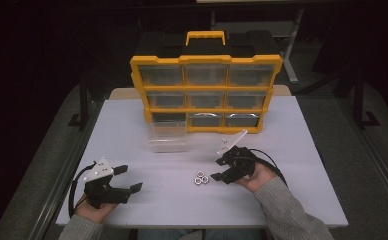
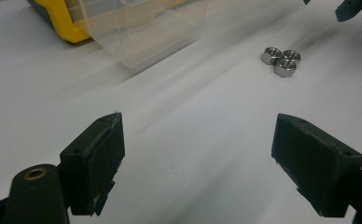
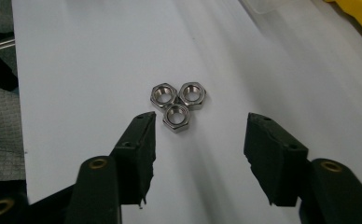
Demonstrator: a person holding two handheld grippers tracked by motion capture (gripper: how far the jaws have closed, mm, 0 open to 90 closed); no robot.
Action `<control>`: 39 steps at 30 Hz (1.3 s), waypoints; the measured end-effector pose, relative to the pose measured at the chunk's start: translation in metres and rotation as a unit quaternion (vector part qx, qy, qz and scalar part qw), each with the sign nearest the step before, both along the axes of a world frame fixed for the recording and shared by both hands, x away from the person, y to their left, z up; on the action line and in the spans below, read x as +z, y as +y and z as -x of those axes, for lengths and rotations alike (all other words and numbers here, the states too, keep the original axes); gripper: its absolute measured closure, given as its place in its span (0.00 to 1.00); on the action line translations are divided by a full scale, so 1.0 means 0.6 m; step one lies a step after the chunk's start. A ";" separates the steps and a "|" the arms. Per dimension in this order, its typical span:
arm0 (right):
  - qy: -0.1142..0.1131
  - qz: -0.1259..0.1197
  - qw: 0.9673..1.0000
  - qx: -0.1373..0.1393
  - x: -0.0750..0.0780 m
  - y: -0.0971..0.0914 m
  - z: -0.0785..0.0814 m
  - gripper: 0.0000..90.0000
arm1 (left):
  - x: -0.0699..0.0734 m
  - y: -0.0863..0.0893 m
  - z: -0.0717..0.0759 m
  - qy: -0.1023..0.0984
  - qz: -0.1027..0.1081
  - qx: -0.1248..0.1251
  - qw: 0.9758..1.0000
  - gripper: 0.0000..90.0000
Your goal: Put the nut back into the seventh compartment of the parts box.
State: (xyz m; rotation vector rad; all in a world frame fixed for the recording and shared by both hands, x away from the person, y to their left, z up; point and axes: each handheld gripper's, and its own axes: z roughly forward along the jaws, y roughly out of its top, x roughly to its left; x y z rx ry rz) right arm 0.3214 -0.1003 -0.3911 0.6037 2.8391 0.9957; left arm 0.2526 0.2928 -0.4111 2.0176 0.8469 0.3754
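Right gripper [image 3: 198, 140] nears three nuts [image 3: 178, 104] (no readable markings).

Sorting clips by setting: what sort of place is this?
Probably a workshop or lab bench: a yellow parts organizer with small drawers, three steel nuts on a white table, dark floor around.

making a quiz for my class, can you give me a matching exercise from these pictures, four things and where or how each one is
Things:
1. nuts
2. clear drawer
3. organiser
4. left gripper

Descriptions:
A. stands at the far side of the table, yellow frame, black handle on top
B. three together, touching, just ahead of the right gripper
C. near the table's left front corner, jaws wide apart, nothing between them
D. pulled out, lying on the table in front of the bottom-left slot

Pairs: 1-B, 2-D, 3-A, 4-C
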 end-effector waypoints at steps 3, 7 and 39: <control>0.002 0.001 1.000 0.005 -0.004 0.005 -0.003 0.49 | 0.000 0.000 0.001 0.000 0.004 0.003 1.000 0.19; 0.010 0.014 1.000 0.012 -0.014 0.021 -0.007 0.52 | 0.000 0.001 0.000 0.000 0.005 0.003 1.000 0.19; 0.031 0.080 0.996 0.008 -0.062 0.075 -0.005 0.75 | 0.002 0.002 0.001 -0.003 -0.002 -0.002 1.000 0.19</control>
